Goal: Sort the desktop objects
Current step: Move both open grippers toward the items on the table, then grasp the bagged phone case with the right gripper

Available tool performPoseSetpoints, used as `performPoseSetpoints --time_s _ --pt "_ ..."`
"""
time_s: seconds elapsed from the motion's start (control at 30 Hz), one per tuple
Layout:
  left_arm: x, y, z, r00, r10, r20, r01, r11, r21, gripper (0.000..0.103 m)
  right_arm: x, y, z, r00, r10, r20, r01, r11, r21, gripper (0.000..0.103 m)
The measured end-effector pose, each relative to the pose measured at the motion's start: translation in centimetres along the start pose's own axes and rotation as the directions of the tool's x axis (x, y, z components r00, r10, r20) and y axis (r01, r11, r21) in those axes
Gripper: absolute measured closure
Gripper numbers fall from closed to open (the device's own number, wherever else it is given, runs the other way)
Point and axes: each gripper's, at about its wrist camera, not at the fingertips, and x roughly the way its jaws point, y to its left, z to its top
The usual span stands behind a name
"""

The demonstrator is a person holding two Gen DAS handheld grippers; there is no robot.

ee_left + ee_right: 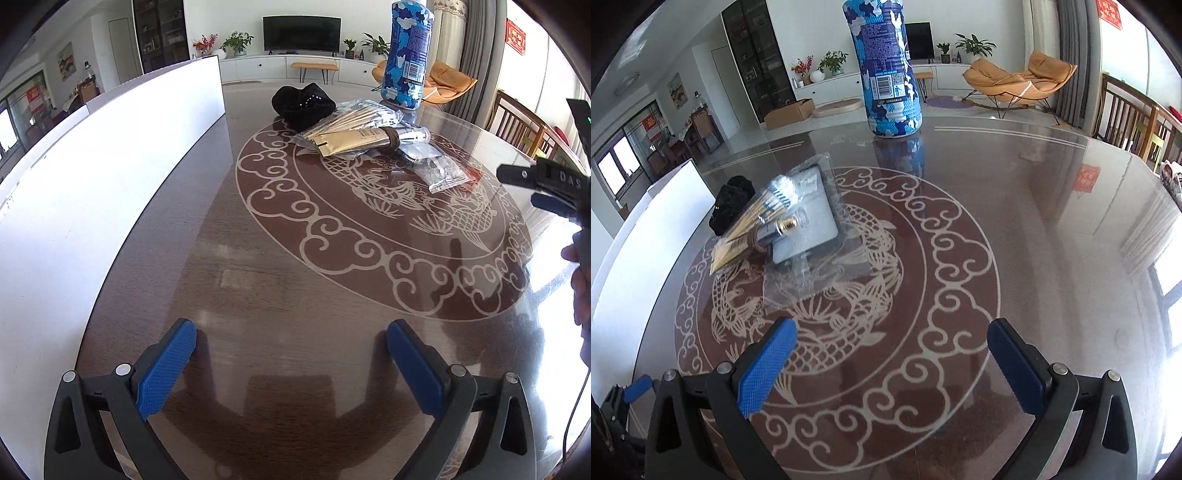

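Your left gripper [291,341] hangs over bare table [258,295], jaws spread wide, nothing between the blue pads [166,369]. Your right gripper [892,345] is just as wide and empty over the carved fish pattern, pads clear of everything.

Ahead of the right jaws and off toward the left finger lies the pile. Nearest is a flat dark pack in clear wrap [812,236], flat on the table. On its left edge rests a gold tube [753,240], long axis slanting, its gold cap pointing right and away from you. Beside and touching it lies a bag of thin sticks [768,206], running the same slant. A black cloth bundle [731,203] sits just beyond them.

Farthest, straight past the gap of the right jaws, a blue camouflage canister [886,70] stands upright, well apart from the pile. A white board [92,184] runs along the left side.
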Motion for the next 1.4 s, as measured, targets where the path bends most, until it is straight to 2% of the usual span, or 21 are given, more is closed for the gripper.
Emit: performPoseSetpoints --time_s 0.07,0.17,0.3,0.4,0.47,0.53,0.63,0.67,0.73,0.8,0.83,0.93,1.13,1.23,1.27,1.3,1.37,1.4 --pt "0.0 0.0 0.0 1.000 0.000 0.000 0.000 1.000 0.000 0.000 1.4 1.0 3.4 1.000 -0.014 0.021 0.014 1.000 -0.010 0.000" --pt "0.0 0.0 0.0 1.000 0.000 0.000 0.000 1.000 0.000 0.000 4.4 2.3 7.4 0.999 -0.045 0.004 0.045 0.999 -0.007 0.000" --pt "0.0 0.0 0.0 1.000 0.000 0.000 0.000 1.000 0.000 0.000 7.9 3.5 9.6 0.995 -0.078 -0.055 0.078 0.997 -0.016 0.000" --pt "0.0 0.0 0.0 1.000 0.000 0.000 0.000 1.000 -0.001 0.000 9.7 5.5 9.0 0.989 -0.084 -0.123 0.067 0.989 -0.132 0.001" --pt "0.0 -0.1 0.0 1.000 0.001 0.000 -0.001 1.000 -0.001 0.000 9.4 7.1 7.8 0.989 -0.075 -0.125 0.046 0.974 -0.222 0.000" --pt "0.1 -0.1 0.0 1.000 0.001 0.000 -0.001 1.000 -0.002 0.000 8.6 8.8 6.0 0.988 -0.014 -0.153 -0.034 0.950 -0.309 0.000" --pt "0.1 -0.1 0.0 1.000 0.001 0.000 -0.001 1.000 -0.001 0.000 7.3 11.3 3.1 0.970 0.053 -0.235 -0.156 0.883 -0.443 0.002" --pt "0.1 -0.1 0.0 1.000 0.000 0.000 0.000 1.000 -0.001 0.000 6.6 11.7 2.6 0.974 0.055 -0.219 -0.156 0.864 -0.478 0.002" --pt "0.1 -0.1 0.0 1.000 0.000 0.000 0.000 1.000 -0.001 0.000 5.8 11.9 2.9 0.990 0.034 -0.140 -0.102 0.851 -0.515 0.002" --pt "0.1 -0.1 0.0 1.000 0.000 0.000 0.000 1.000 -0.001 0.000 6.1 10.9 4.2 0.997 -0.017 -0.079 -0.024 0.868 -0.495 0.001" --pt "0.1 -0.1 0.1 1.000 -0.001 0.000 0.001 1.000 -0.001 0.000 6.8 10.3 4.9 0.996 -0.031 -0.080 -0.011 0.883 -0.470 0.001" --pt "0.1 -0.1 0.1 1.000 -0.001 0.000 0.001 1.000 -0.001 0.000 9.0 9.9 5.9 0.988 -0.032 -0.148 -0.038 0.893 -0.449 0.001" --pt "0.1 -0.1 0.1 1.000 -0.001 0.000 0.001 1.000 -0.001 0.000 11.0 10.6 6.1 0.986 -0.014 -0.169 -0.066 0.885 -0.461 0.000" --pt "0.1 -0.1 0.0 1.000 -0.001 0.000 0.001 1.000 -0.001 0.000 11.7 10.1 6.8 0.983 0.009 -0.182 -0.087 0.900 -0.428 0.000" --pt "0.0 -0.1 0.0 1.000 -0.002 0.000 0.002 1.000 -0.001 0.000 11.9 9.7 7.0 0.982 0.021 -0.190 -0.096 0.912 -0.399 0.002" --pt "0.0 -0.1 0.0 1.000 -0.001 0.000 0.001 1.000 -0.001 0.000 11.9 9.0 7.1 0.980 0.043 -0.194 -0.113 0.924 -0.366 0.011" --pt "0.1 -0.1 0.0 1.000 -0.001 0.000 0.001 1.000 -0.001 0.000 11.3 8.4 7.1 0.987 0.042 -0.153 -0.095 0.929 -0.358 0.024" --pt "0.1 -0.1 0.1 1.000 -0.001 0.000 0.001 1.000 -0.002 0.000 11.0 7.9 7.1 0.988 0.040 -0.151 -0.091 0.933 -0.348 0.024"
